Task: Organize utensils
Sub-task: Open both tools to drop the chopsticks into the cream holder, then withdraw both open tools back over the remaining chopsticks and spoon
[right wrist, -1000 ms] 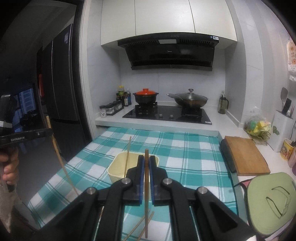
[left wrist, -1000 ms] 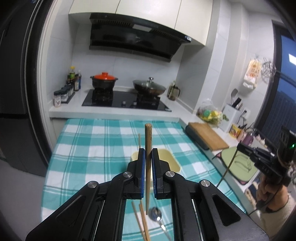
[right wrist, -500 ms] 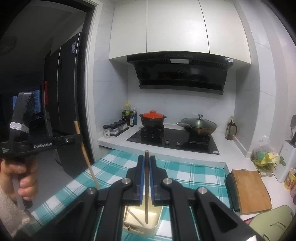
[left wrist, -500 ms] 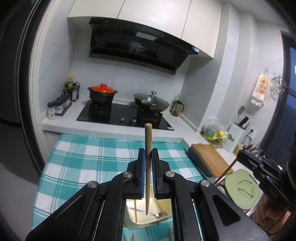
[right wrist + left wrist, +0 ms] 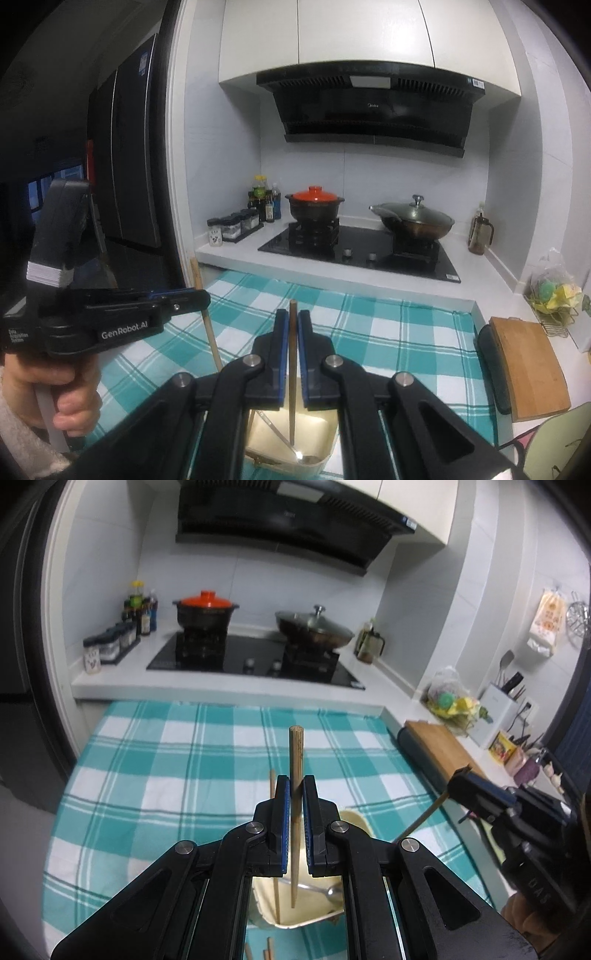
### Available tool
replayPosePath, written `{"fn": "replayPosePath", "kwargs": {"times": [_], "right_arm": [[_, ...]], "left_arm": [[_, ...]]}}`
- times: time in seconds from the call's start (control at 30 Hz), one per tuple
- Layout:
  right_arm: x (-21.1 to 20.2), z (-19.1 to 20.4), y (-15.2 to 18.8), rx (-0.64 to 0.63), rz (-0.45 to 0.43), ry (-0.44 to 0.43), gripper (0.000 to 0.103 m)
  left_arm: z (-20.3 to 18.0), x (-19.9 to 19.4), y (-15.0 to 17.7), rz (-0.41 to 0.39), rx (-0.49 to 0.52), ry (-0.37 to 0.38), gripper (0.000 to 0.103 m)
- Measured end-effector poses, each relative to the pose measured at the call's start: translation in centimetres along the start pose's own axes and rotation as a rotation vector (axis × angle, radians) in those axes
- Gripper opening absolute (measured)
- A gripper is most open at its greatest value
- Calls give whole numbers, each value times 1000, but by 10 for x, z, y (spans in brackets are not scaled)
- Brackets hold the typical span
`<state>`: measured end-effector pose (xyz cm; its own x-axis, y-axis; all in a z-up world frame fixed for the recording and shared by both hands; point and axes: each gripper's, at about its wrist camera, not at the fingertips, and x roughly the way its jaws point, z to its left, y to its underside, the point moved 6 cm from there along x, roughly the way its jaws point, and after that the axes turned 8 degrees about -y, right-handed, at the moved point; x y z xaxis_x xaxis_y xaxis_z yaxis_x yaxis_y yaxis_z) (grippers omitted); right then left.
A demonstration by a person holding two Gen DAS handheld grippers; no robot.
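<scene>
Holding one wooden chopstick apiece, both grippers sit above the cream-yellow tray (image 5: 354, 819) on the teal checked tablecloth (image 5: 166, 775). In the left wrist view, the left gripper (image 5: 295, 794) has its jaws pinched tight on a thick chopstick (image 5: 296, 760) that stands nearly upright at the centre of the frame, its lower tip hanging over the tray's inside. In the right wrist view, the right gripper (image 5: 293, 325) is likewise clamped on a thinner chopstick (image 5: 293, 369) whose tip points down into the same tray (image 5: 325, 458) at the bottom centre.

Part of the job looks done: a metal spoon (image 5: 325, 890) already lies in the tray, and another chopstick (image 5: 274, 849) leans inside it, just left of the held one. Neither held stick has been let go yet, so both drops remain. At the very bottom of the left view, a few wooden ends (image 5: 267, 950) show on the cloth in front of the tray (cut off by the frame edge, so their number cannot be told); these probably still need collecting. By this reading the sorting is around midway.
</scene>
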<state>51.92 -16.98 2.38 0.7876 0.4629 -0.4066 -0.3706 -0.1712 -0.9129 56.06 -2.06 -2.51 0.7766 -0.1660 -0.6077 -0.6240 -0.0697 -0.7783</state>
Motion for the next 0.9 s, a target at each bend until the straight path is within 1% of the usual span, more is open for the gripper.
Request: {"fn": "replayPosePath", "kwargs": {"times": [0.17,0.23,0.3,0.37,0.4,0.43,0.47,0.5,0.53,0.57,0.6,0.63,0.7,0.77,0.83,0.9], "right_arm": [[44,-13,38,73,133,-7,5],[61,-22,47,127,175,-21,5],[74,-34,53,186,199,-33,6],[83,-41,56,247,208,-45,8],[85,-44,56,269,207,-44,8],[85,-45,56,280,200,-39,11],[83,-44,55,281,191,-39,29],[80,-42,55,276,183,-40,41],[76,-41,54,271,172,-41,59],[69,-39,53,263,152,-41,61],[61,-36,52,249,140,-37,61],[52,-33,53,227,134,-34,61],[33,-29,58,195,127,-37,61],[10,-26,71,162,133,-28,67],[-12,-28,93,136,155,4,73],[-35,-33,126,120,194,59,74]], "left_arm": [[-1,39,21,105,12,-25,5],[-1,51,26,132,15,-37,5],[0,61,30,150,15,-54,6],[3,64,32,153,7,-61,11],[5,62,34,151,-1,-59,23],[8,59,36,146,-6,-57,39],[10,54,38,137,-7,-61,46],[14,49,39,129,-2,-70,54],[17,41,42,119,13,-82,56],[20,33,47,115,36,-92,56],[23,26,52,115,56,-101,59],[28,17,60,119,83,-112,65],[37,-3,81,130,150,-134,71],[48,-23,108,150,228,-173,76],[61,-45,141,171,304,-221,80],[73,-65,174,186,353,-250,85]]}}
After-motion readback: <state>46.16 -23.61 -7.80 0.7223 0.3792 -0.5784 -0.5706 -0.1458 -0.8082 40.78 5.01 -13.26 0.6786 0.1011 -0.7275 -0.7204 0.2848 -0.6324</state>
